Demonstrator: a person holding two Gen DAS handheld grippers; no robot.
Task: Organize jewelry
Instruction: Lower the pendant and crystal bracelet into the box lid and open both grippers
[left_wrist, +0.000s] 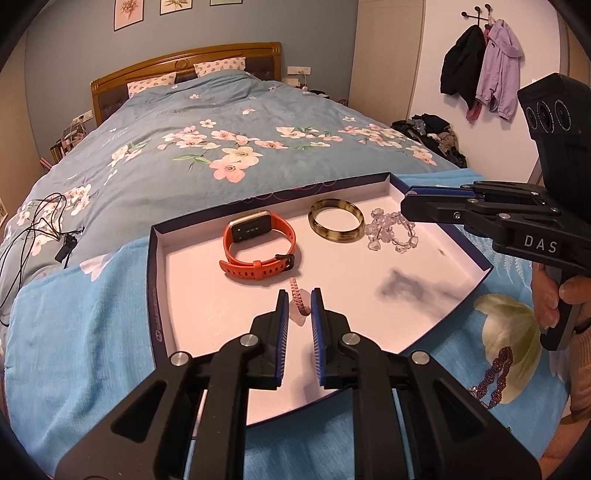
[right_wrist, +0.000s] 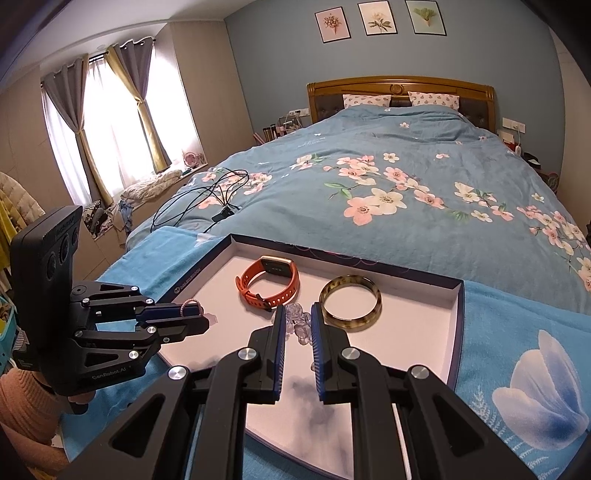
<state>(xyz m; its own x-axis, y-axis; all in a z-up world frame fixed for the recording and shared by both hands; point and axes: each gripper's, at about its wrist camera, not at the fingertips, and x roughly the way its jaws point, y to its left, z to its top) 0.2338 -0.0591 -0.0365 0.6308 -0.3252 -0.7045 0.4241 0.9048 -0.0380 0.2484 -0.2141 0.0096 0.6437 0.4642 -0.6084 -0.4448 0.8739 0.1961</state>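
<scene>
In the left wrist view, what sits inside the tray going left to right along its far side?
orange watch -> amber bangle -> clear bead bracelet, with the right gripper closed on it.

Floral bedspread (left_wrist: 221, 122), tangled black cable (left_wrist: 40, 221)

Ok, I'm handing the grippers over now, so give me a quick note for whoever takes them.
Left gripper: shut on the pink braided bracelet, over the tray.
Right gripper: shut on the clear bead bracelet, over the tray near the bangle.
Already lying in the tray: orange watch, bangle.
Left: set both bracelets down, then fetch the purple bracelet from the blanket beside the tray.
</scene>
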